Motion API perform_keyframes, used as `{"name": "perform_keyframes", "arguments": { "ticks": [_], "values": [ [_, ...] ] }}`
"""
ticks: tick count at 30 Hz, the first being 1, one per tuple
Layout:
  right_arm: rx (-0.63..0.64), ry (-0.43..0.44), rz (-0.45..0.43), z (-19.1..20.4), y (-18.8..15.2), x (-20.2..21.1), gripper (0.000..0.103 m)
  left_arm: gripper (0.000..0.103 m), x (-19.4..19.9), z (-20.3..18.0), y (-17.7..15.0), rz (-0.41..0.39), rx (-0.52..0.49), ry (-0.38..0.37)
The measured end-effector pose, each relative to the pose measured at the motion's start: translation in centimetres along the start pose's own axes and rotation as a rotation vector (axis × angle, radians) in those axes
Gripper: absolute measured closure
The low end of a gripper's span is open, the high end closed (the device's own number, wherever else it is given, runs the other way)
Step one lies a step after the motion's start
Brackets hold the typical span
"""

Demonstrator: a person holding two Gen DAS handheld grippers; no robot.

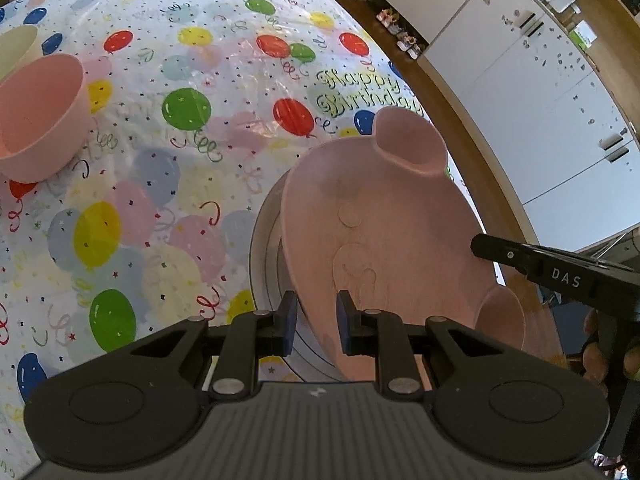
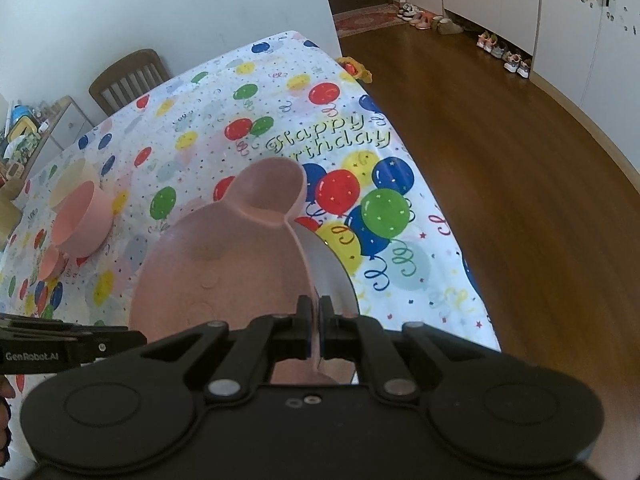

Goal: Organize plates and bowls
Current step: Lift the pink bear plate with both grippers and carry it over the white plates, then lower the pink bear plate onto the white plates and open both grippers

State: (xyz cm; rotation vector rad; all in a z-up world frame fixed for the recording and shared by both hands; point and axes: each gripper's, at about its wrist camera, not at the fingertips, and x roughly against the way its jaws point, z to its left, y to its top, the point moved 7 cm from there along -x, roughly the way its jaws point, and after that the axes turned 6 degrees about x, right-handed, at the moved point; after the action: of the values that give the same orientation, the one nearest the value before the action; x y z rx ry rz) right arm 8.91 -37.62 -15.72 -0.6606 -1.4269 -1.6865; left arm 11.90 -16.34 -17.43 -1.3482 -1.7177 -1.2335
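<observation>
In the left wrist view, the left gripper [image 1: 316, 316] is pointing steeply down over the worktop [image 1: 168, 184], which is wearing a balloon-patterned birthday cloth. Its fingers [image 1: 289, 314] are standing a little apart, and the near left rim of the pink bear-shaped plate [image 1: 384, 240] is sitting between them; whether the pads are actually pressing on that rim cannot be told from here. The plate is lying tilted, overlapping a white plate [image 1: 266, 256] that is resting beneath it near the right edge of the worktop. One round ear of the pink plate is pointing to the far side and the other is lying near, on the right. A pink bowl [image 1: 40, 116] is standing at the far left, with a cream bowl [image 1: 16, 48] just behind it, well apart from the plates. The black body of the right gripper is reaching in from the right edge, with part of a hand [image 1: 592, 344] showing below it. In the right wrist view, the right gripper [image 2: 315, 320] is clamping together on the thin right rim of the pink bear-shaped plate [image 2: 224, 264], the white plate [image 2: 336, 276] is peeking out under it on the right, and the pink bowl [image 2: 86, 220] is sitting far to the left, with wooden floor [image 2: 500, 160] spreading beyond the worktop.
</observation>
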Motion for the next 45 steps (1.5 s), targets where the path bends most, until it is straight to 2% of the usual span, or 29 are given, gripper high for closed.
{"name": "perform_keyframes", "arguments": {
  "ticks": [12, 16, 20, 24, 28, 35, 41, 45],
  "values": [
    [-0.027, -0.019, 0.007, -1.1, -0.2, -0.2, 0.099, 0.083, -1.5, -0.5, 0.1, 0.028, -0.021, -0.009],
    [-0.022, -0.017, 0.012, -0.8, 0.0, -0.3, 0.087, 0.083, -2.0, -0.1, 0.0, 0.042, -0.008, -0.003],
    [0.001, -0.048, 0.009, -0.3, 0.2, 0.0, 0.083, 0.083, -1.8, 0.5, 0.1, 0.034, 0.004, -0.002],
    [0.030, -0.072, -0.021, 0.2, 0.8, 0.9, 0.080, 0.083, -0.9, 0.5, 0.1, 0.005, -0.013, -0.019],
    [0.084, -0.077, -0.059, 1.7, 1.4, 2.1, 0.070, 0.083, 0.2, 0.4, 0.2, -0.037, -0.040, -0.019],
    [0.139, -0.013, -0.077, 5.7, 1.2, 3.0, 0.065, 0.082, 3.3, 0.3, 0.4, -0.131, -0.065, -0.035],
    [0.217, 0.022, -0.127, 9.6, 1.3, 4.3, 0.053, 0.081, 6.2, 1.1, 0.6, -0.213, -0.063, -0.026],
    [0.233, 0.051, -0.144, 11.6, 1.5, 4.8, 0.051, 0.079, 8.0, 2.4, 0.5, -0.256, -0.034, -0.013]
  ]
}}
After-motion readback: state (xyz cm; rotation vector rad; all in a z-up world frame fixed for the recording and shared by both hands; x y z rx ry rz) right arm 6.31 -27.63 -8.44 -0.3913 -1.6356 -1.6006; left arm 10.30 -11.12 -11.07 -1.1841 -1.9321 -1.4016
